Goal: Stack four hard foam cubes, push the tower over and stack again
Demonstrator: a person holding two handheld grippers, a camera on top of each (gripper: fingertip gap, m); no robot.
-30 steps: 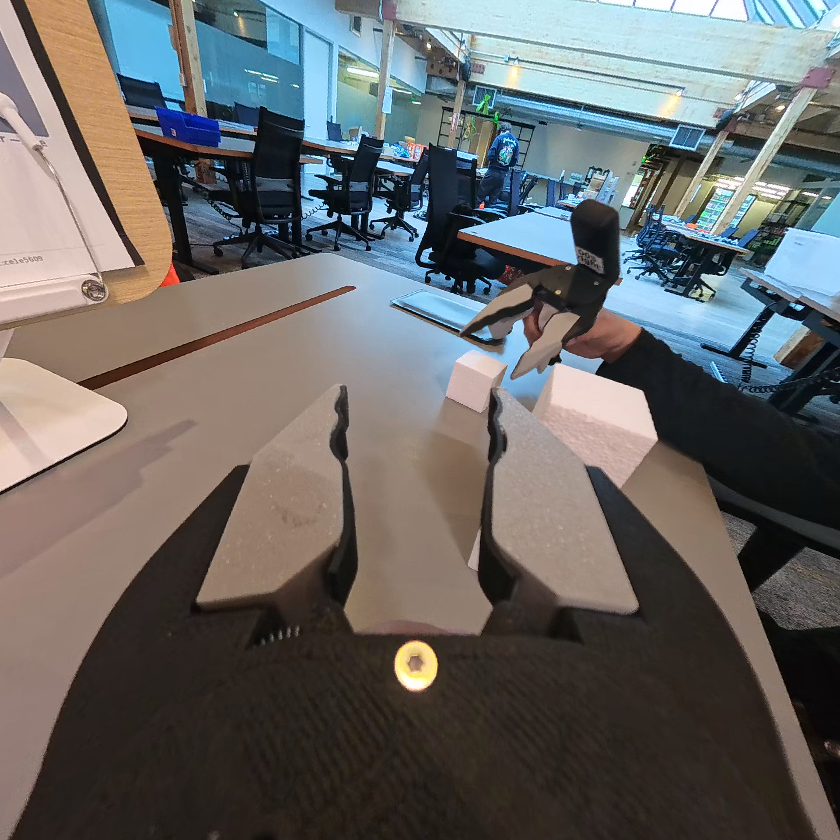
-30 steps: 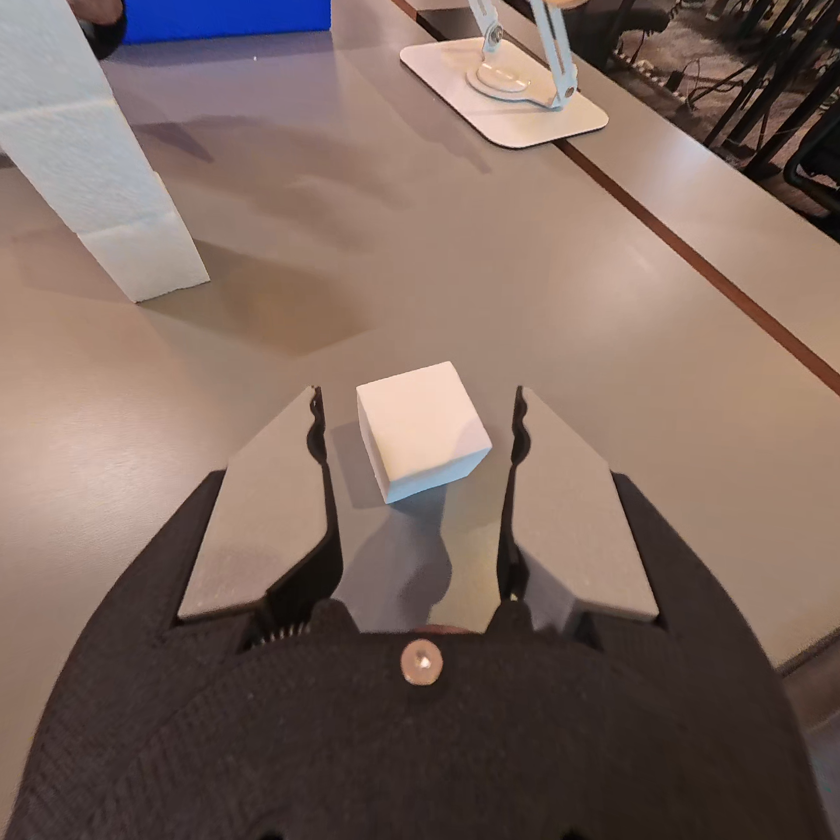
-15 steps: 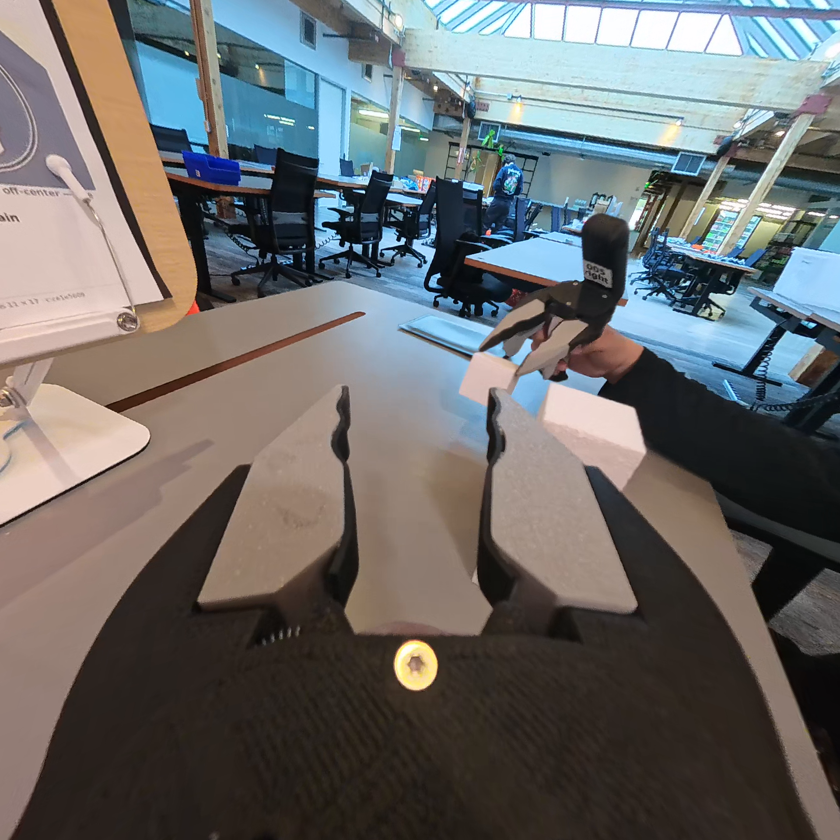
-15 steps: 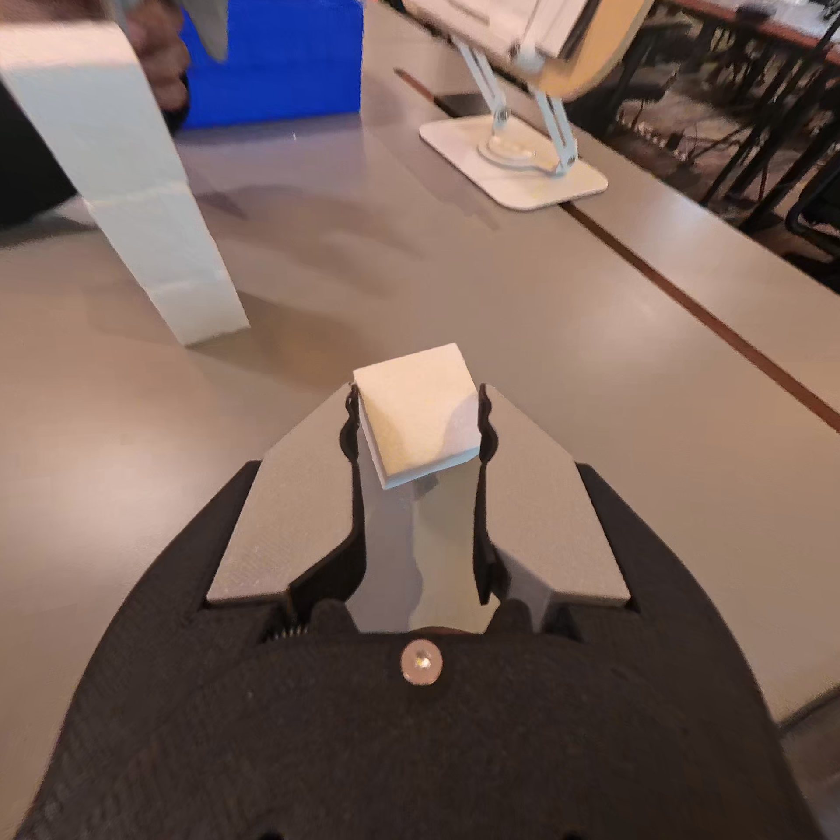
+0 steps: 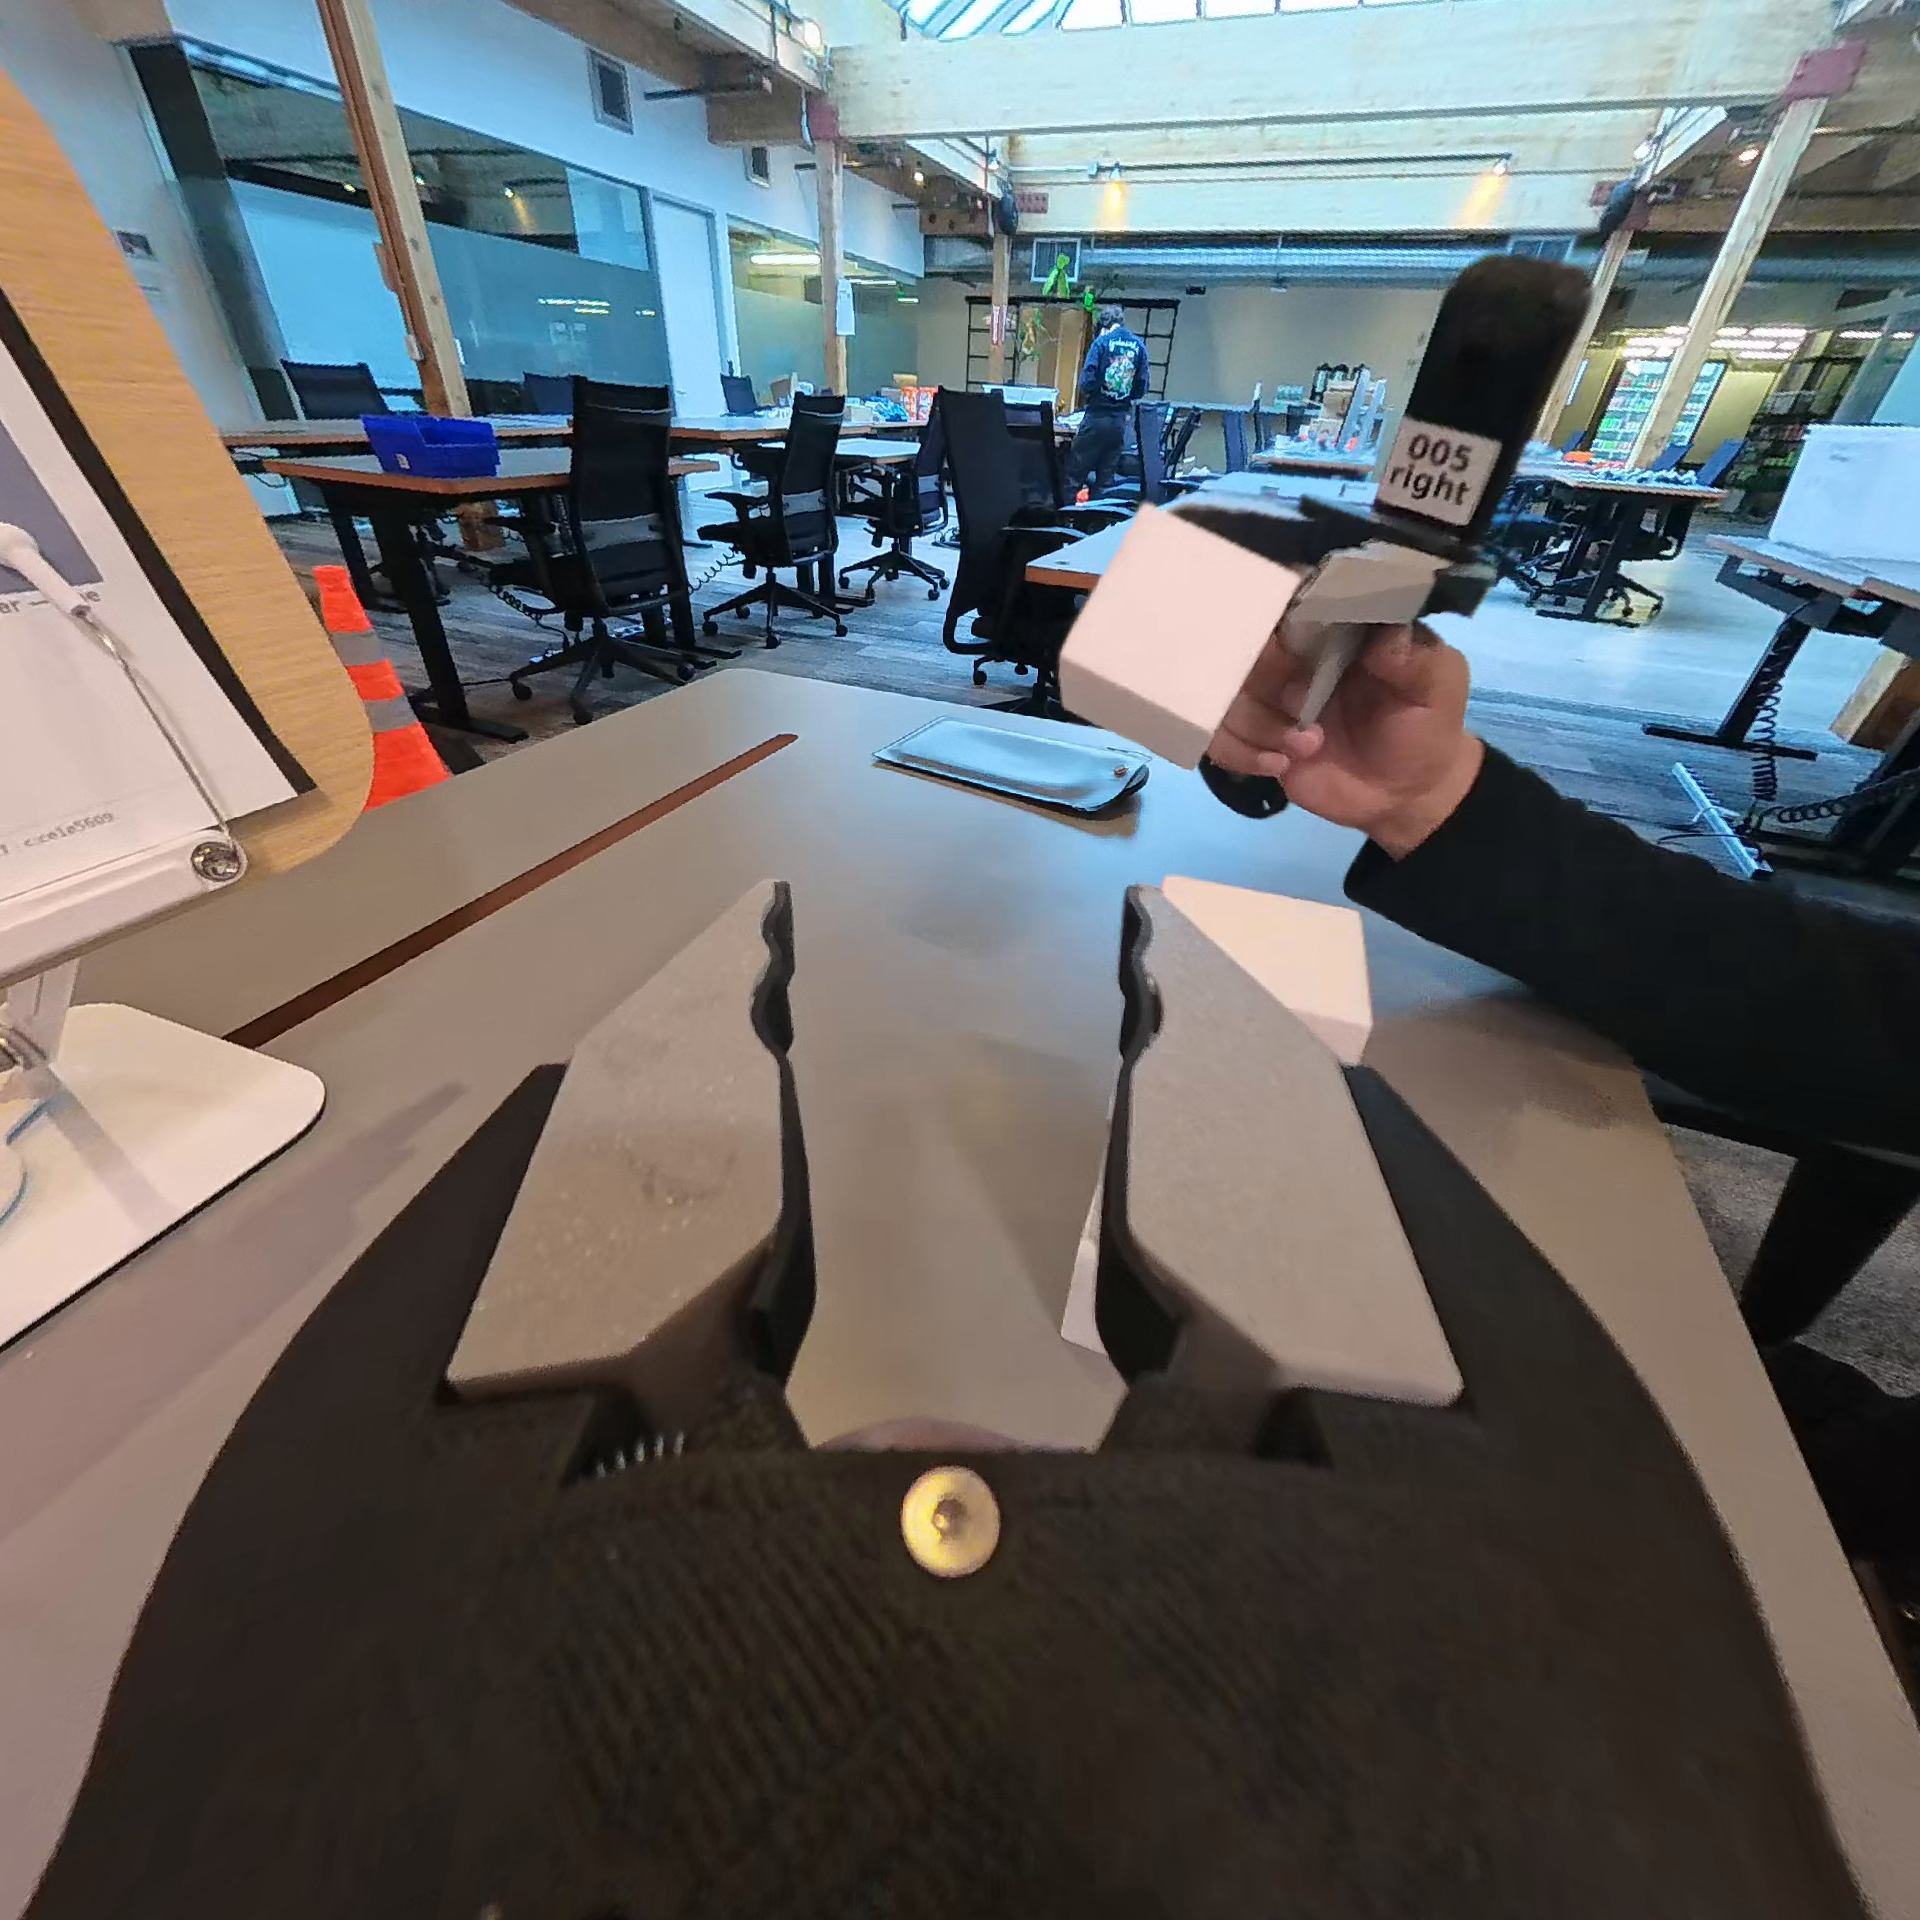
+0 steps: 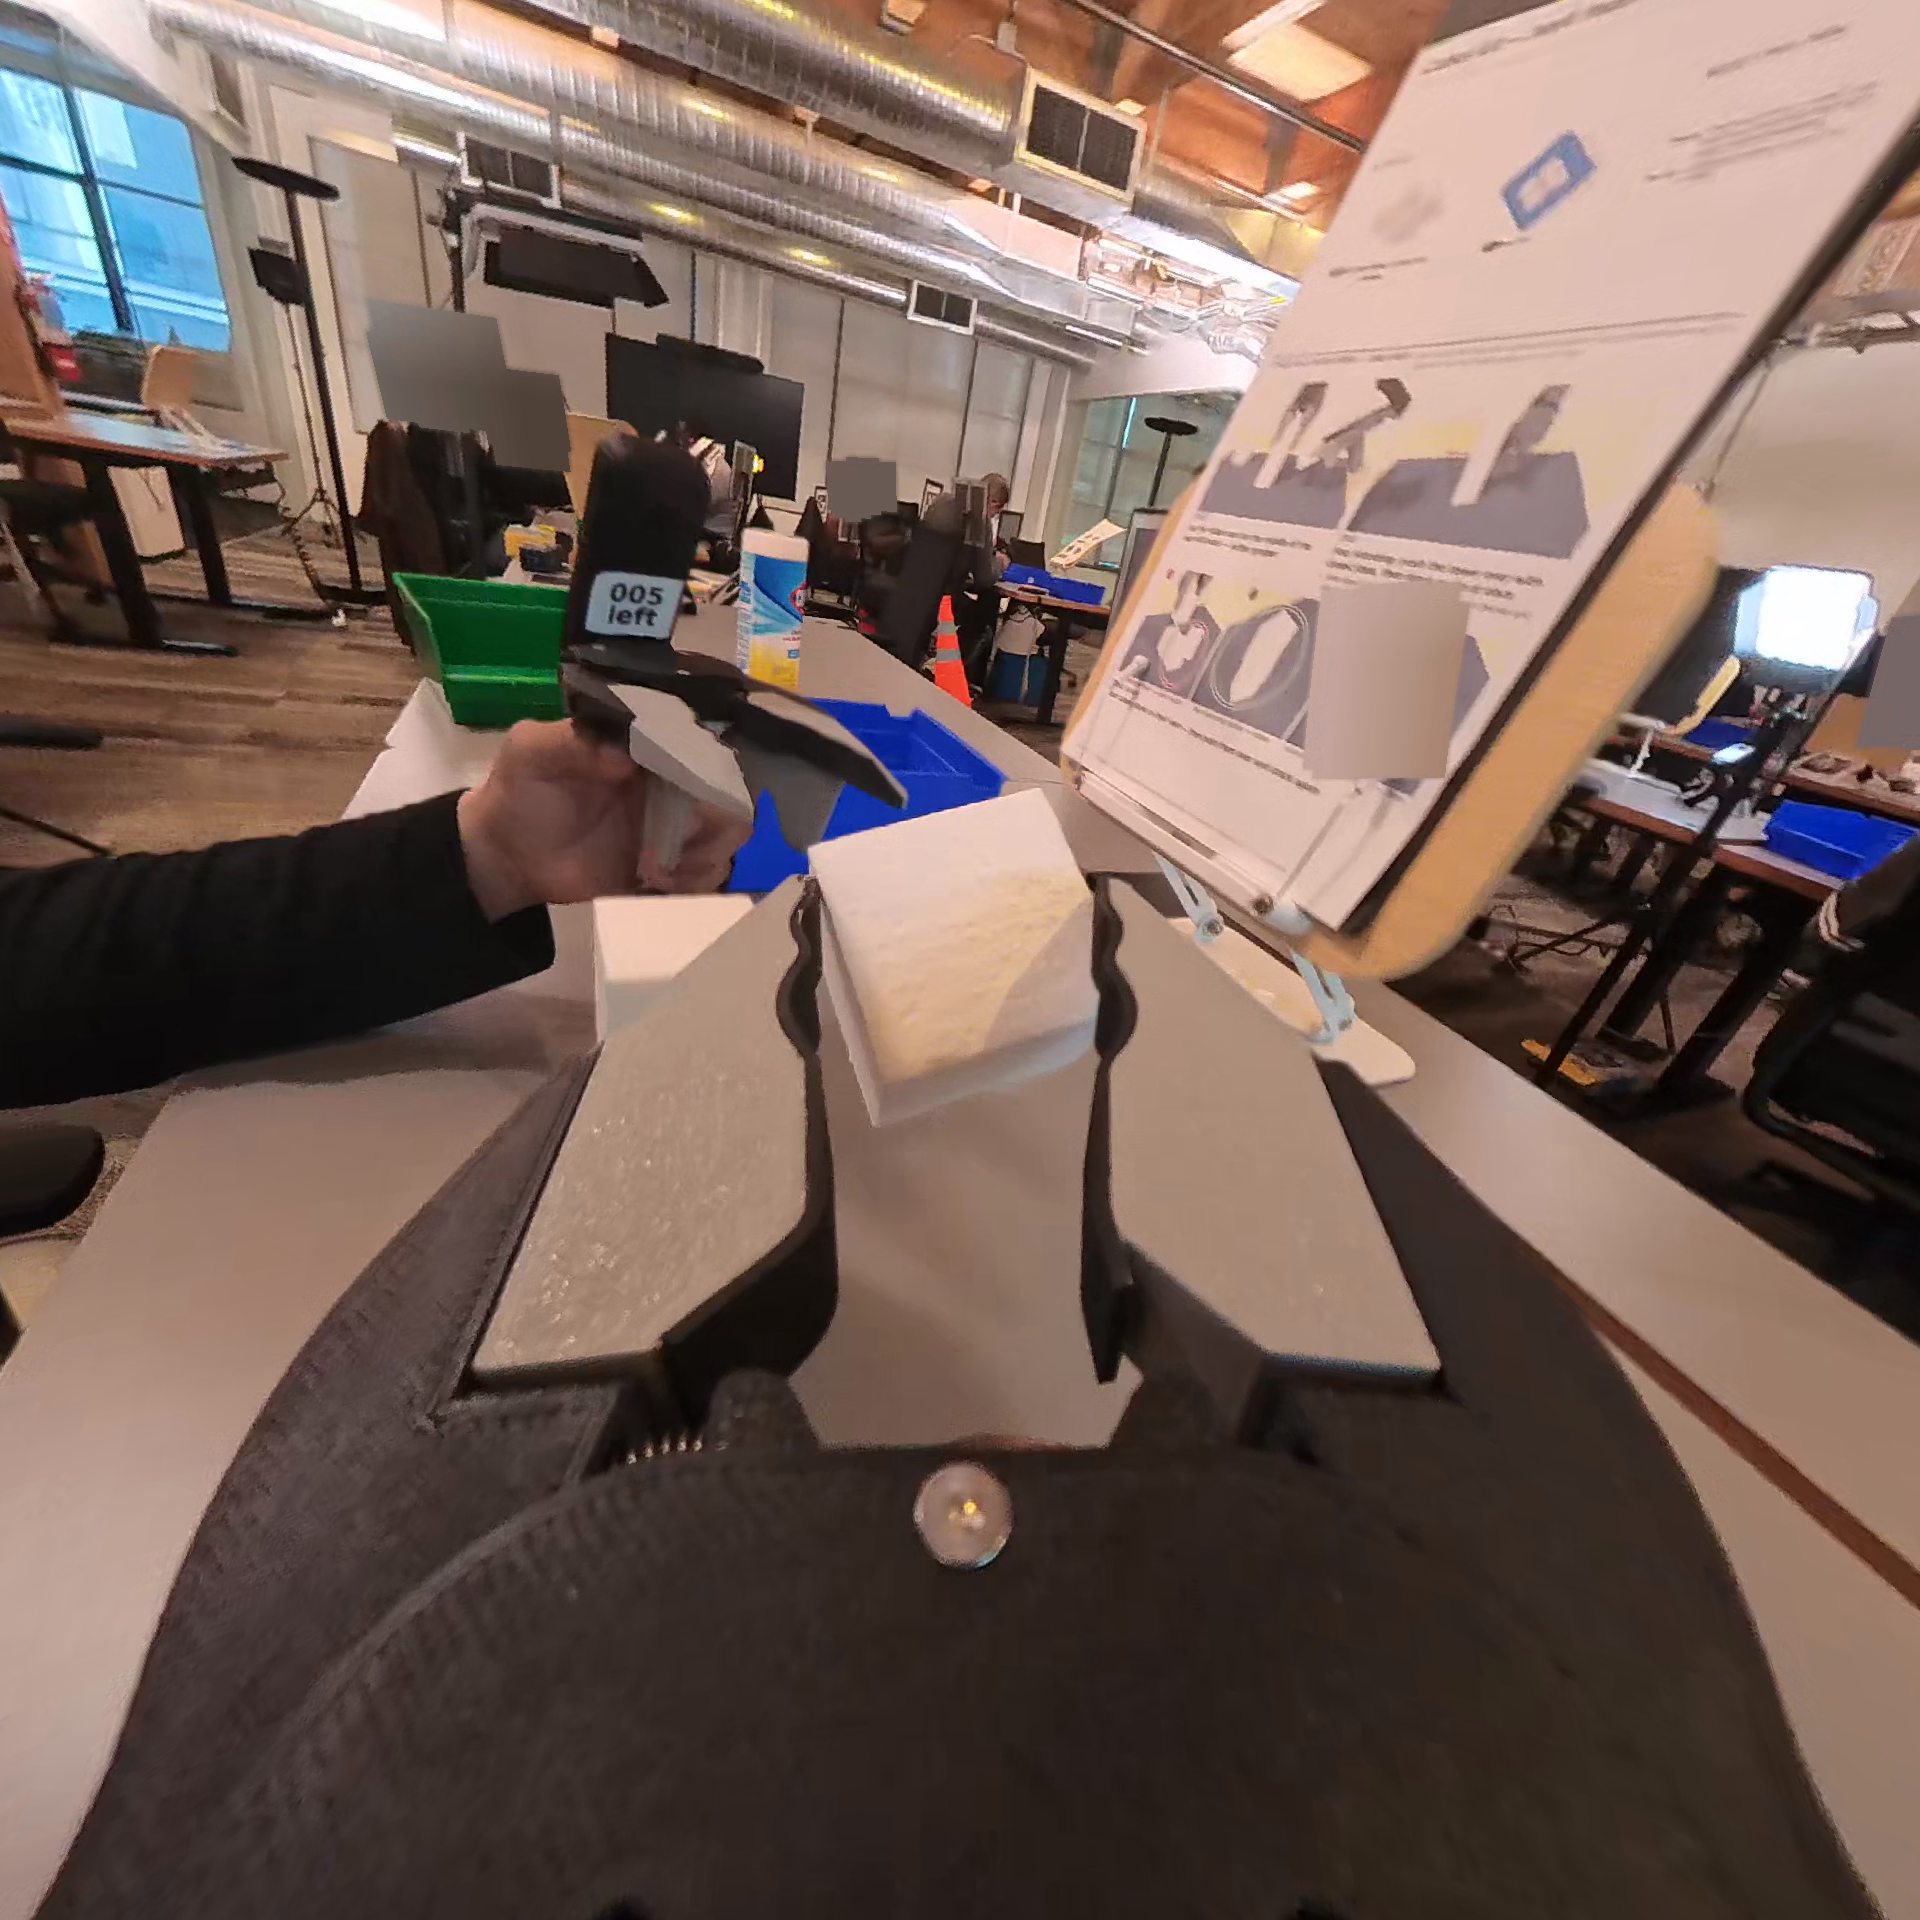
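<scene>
Right hand-held gripper (image 6: 954, 935) clamps a white foam cube (image 6: 951, 940) above the table (image 6: 260, 1195).

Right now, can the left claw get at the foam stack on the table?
Probably yes. The left claw is open and empty, the stack sits just beyond its right finger, and nothing lies between them. The right claw holds its cube up clear.

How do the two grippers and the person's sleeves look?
Both the left gripper and the right gripper have flat grey fingers with wavy inner edges on a black textured body, plus a black handle bearing a small white label. The sleeves are black and long.
</scene>
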